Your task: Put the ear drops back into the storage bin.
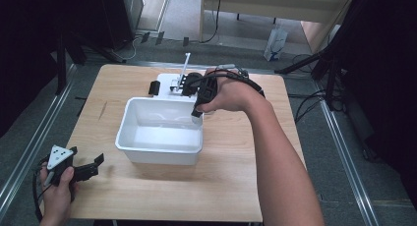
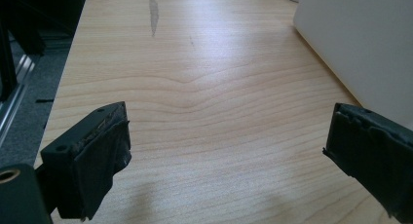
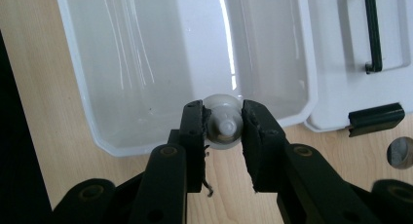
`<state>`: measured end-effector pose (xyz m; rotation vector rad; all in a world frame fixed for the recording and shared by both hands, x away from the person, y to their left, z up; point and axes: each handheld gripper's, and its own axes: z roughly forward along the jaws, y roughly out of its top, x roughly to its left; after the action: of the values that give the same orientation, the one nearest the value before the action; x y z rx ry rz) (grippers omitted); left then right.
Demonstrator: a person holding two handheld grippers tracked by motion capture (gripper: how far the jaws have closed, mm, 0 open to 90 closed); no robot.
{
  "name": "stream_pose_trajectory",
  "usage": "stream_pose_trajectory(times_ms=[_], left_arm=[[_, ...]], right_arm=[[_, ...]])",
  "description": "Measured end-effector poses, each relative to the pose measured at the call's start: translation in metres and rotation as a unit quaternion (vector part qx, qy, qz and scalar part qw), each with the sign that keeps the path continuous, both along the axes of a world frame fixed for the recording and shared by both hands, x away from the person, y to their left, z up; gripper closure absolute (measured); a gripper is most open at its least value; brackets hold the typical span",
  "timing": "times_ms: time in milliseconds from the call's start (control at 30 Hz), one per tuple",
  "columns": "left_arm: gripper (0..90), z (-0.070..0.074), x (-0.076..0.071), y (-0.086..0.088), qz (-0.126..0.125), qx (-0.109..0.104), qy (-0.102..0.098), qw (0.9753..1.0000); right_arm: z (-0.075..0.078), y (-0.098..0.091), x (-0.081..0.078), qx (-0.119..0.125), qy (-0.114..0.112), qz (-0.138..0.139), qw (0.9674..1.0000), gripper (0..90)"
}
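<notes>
Surface: light wooden table [image 1: 221,186] with visible grain, standing on grey floor with metal rails along both sides; the landmark below is the white rectangular plastic tub [image 1: 160,150] near the table's middle.

Left gripper [image 1: 93,166]: held in a hand [image 1: 56,189] at the near left corner of the table, well apart from the tub and nearer than it; jaws spread wide with nothing between them. In the left gripper view the bare wood lies between the two black padded jaws and the tub's white wall [image 2: 360,44] rises at the right.

Tub: open-topped; the inside looks glossy with streaks of reflected light [image 3: 195,53].

Right gripper [image 3: 223,129]: reaches over the tub's far right corner, held in the right hand [image 1: 231,96]; jaws clamped on a small translucent whitish ball-shaped object [image 3: 223,124], which sits just over the tub's rim.

White flat plastic lid [image 3: 360,63]: lies just beyond the tub, touching or nearly touching it, with a black handle [image 3: 372,31] and a black latch [image 3: 376,118].

Small grey round object [image 3: 400,153]: on the wood beside the lid; what it is cannot be told.
</notes>
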<state>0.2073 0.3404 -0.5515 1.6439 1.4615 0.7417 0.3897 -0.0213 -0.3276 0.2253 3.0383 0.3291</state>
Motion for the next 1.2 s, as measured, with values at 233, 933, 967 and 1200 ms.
stream_pose_trajectory(times_ms=[233,933,967,1200], left_arm=[[3.1,0.0,0.0,0.0,-0.001,-0.001,-0.001,1.0],[3.1,0.0,0.0,0.0,-0.002,-0.002,-0.001,1.0],[3.0,0.0,0.0,0.0,-0.001,-0.002,-0.001,1.0],[3.0,0.0,0.0,0.0,-0.001,-0.002,-0.002,1.0]], right_arm=[[-0.007,0.009,-0.001,-0.009,0.003,0.007,0.9999,72.2],[-0.06,0.011,0.005,-0.026,0.028,0.018,0.9991,72.1],[-0.062,0.011,0.005,-0.027,0.027,0.019,0.9991,72.1],[-0.073,0.009,0.005,-0.031,0.022,0.027,0.9989,72.0]])
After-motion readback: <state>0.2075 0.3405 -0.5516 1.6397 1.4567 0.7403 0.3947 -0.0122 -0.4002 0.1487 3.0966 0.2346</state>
